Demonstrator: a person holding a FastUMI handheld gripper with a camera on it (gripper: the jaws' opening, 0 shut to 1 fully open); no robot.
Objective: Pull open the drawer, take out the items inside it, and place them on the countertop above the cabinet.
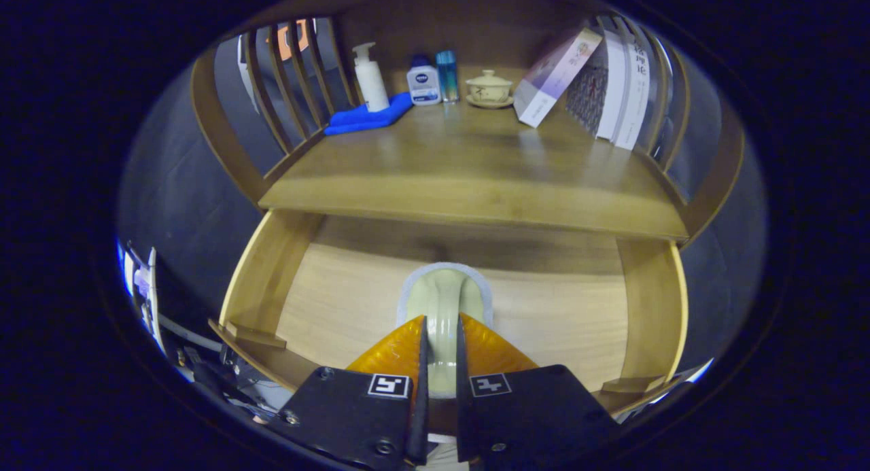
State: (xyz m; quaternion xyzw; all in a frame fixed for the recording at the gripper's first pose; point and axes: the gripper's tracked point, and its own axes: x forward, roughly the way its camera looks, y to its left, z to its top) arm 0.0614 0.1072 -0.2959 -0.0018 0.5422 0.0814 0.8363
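Wooden counter [476,158] already carries bottles and books; below, the drawer [652,308] stands open, tongs [440,338] clenched on a pale brush [443,294], not yet lifted out.

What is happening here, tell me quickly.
A person's handheld claw is closed on a pale green handled item with a white base, both fingers pressing its handle. The wooden drawer is pulled open below, and the item sits just above its floor. The countertop above holds a pump bottle, a blue cloth, a lidded cup and books. The item is not yet on the countertop.
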